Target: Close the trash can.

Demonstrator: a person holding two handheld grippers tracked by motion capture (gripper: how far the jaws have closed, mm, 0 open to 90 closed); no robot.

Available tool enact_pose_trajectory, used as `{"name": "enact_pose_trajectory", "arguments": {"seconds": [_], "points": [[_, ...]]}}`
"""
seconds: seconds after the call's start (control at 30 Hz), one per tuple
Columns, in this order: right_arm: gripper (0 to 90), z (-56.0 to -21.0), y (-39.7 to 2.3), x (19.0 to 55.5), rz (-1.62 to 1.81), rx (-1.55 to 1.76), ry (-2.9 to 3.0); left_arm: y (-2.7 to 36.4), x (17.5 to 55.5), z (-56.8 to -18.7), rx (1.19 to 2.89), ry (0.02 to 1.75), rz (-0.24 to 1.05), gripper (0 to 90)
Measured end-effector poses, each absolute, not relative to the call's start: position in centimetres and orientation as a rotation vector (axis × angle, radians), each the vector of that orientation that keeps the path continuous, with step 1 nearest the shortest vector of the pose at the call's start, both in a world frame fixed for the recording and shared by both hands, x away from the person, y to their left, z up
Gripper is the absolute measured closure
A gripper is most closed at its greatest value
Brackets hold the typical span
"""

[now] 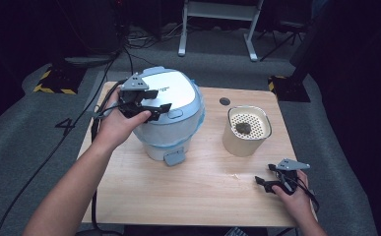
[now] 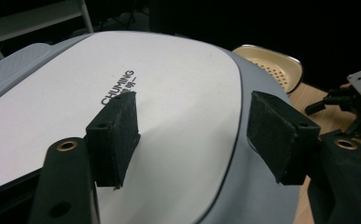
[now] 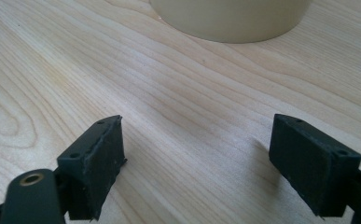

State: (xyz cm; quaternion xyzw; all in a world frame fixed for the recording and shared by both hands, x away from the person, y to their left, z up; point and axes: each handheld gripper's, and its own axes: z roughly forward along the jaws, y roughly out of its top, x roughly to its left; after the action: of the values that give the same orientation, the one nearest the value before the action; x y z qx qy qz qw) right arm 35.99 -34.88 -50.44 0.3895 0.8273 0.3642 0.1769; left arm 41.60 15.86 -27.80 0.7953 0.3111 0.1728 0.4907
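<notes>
In the high view, a white and grey round rice cooker [image 1: 171, 110] with a closed lid stands on the left half of the light wooden tabletop [image 1: 198, 189]. The left gripper [image 1: 151, 110] is held over the left part of its lid, and its jaws are apart. To the right of the cooker, not touching it, stands a cream round pot [image 1: 246, 130] with a perforated tray inside, and a small dark lump [image 1: 242, 128] lies on that tray. The right gripper [image 1: 266, 183] rests low at the near right corner of the tabletop, well apart from the cooker, and its jaws are apart too.

In the left gripper view, the two black jaws stand apart just above the white lid [image 2: 169, 116] of the cooker, with nothing between them. I cannot tell whether the pads touch the lid.

In the right gripper view, the jaws are wide apart over the bare wood, and the cream pot's wall [image 3: 229, 18] is ahead of them.
</notes>
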Motion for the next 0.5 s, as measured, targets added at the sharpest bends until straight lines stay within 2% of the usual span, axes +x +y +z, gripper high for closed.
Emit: {"name": "enact_pose_trajectory", "arguments": {"seconds": [0.23, 0.5], "points": [[17.8, -50.4, -34.9, 36.0, 1.031, 1.103, 2.342, 16.6, 39.2, -27.7, 1.917, 0.74, 0.461, 30.7], [17.8, -50.4, -34.9, 36.0, 1.031, 1.103, 2.342, 18.1, 35.4, -29.4, 1.924, 0.736, 0.49, 28.8]]}}
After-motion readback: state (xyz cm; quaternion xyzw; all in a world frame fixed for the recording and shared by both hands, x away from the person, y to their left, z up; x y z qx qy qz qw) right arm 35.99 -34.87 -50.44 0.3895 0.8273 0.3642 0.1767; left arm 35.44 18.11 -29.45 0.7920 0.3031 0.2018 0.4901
